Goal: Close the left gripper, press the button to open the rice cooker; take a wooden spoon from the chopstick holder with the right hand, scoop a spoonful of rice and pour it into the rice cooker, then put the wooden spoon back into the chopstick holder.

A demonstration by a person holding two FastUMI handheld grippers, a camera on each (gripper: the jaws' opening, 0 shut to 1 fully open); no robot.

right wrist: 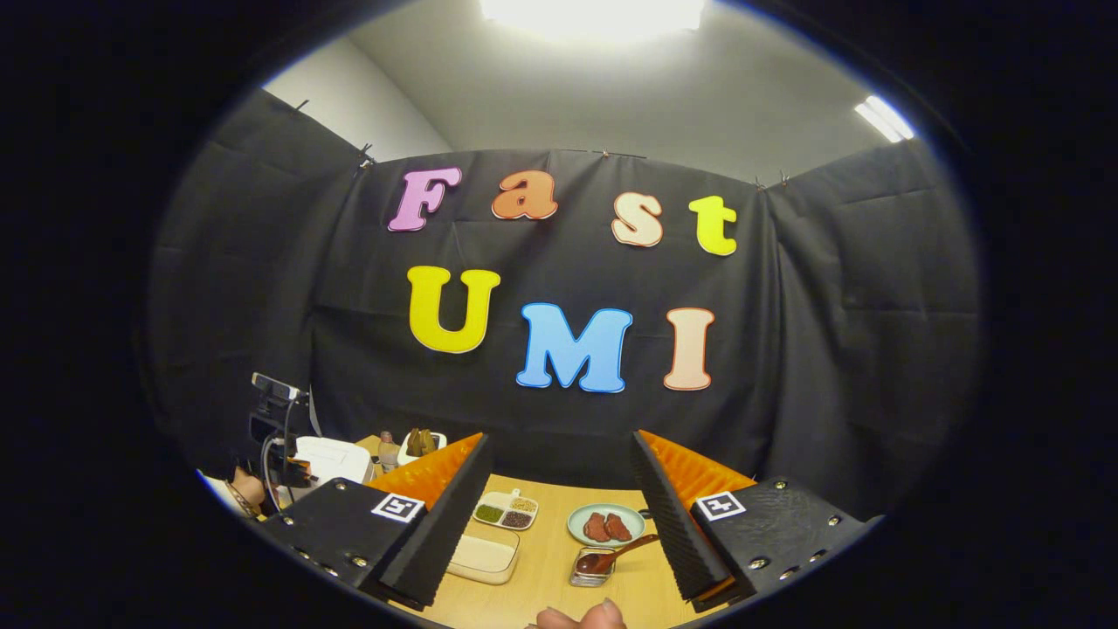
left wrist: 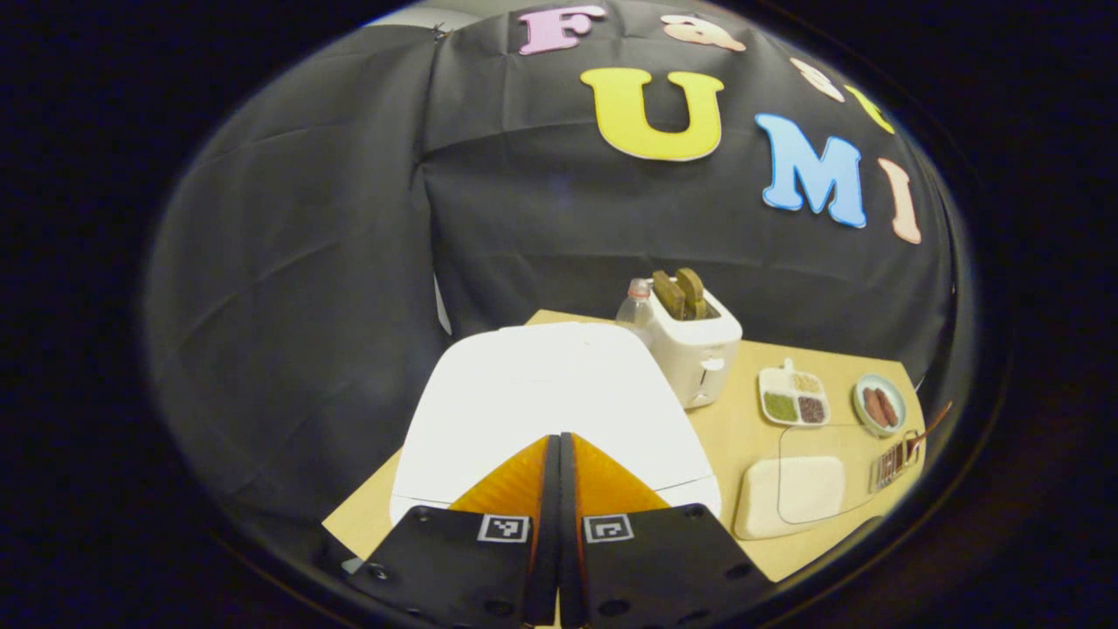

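My left gripper [left wrist: 559, 441] is shut with nothing between its fingers, its tips over the front of the closed white rice cooker [left wrist: 541, 393]; I cannot tell whether they touch the lid. A wooden spoon [left wrist: 928, 428] stands in the chopstick holder [left wrist: 893, 465] at the table's right edge. A white box of rice [left wrist: 790, 494] lies near the front. My right gripper [right wrist: 561, 441] hangs open and empty above the table, with the wooden spoon [right wrist: 622, 550] in the chopstick holder [right wrist: 592, 566] below and between its fingers. The rice box [right wrist: 480, 556] and rice cooker [right wrist: 334, 458] sit to its left.
Behind the cooker stand a white toaster [left wrist: 703, 349] with bread slices and a clear bottle [left wrist: 636, 307]. A divided dish [left wrist: 793, 397] and a small plate [left wrist: 878, 404] of meat lie at the right. A person's hand [right wrist: 238, 494] is beside the cooker; fingertips [right wrist: 581, 618] show at the bottom.
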